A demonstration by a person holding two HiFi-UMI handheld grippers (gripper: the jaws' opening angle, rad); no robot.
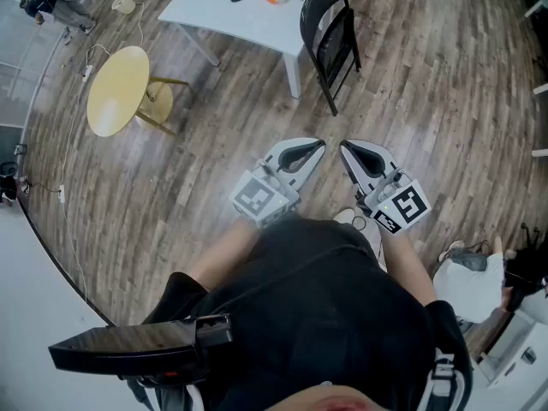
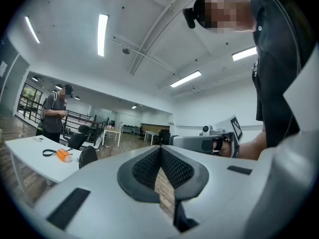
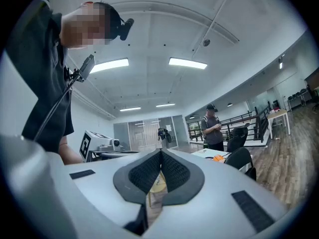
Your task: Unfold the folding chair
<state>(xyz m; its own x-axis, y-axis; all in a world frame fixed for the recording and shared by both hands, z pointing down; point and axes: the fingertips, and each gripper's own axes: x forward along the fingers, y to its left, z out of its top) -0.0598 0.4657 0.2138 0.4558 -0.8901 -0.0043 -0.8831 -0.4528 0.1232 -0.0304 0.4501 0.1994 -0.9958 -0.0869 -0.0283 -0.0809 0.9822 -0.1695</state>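
Left tongs (image 1: 318,146) and right tongs (image 1: 345,148) are closed tight on nothing. One folding chair (image 1: 330,28) stands folded, long axis upright, against the single white desk (image 1: 223,11) at its right end, well beyond them.

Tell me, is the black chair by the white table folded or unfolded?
Folded. The black chair stands collapsed flat, seat up against its backrest, at the corner of the white table.

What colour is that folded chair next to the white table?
Black. The chair shows best in the head view, beside the table.
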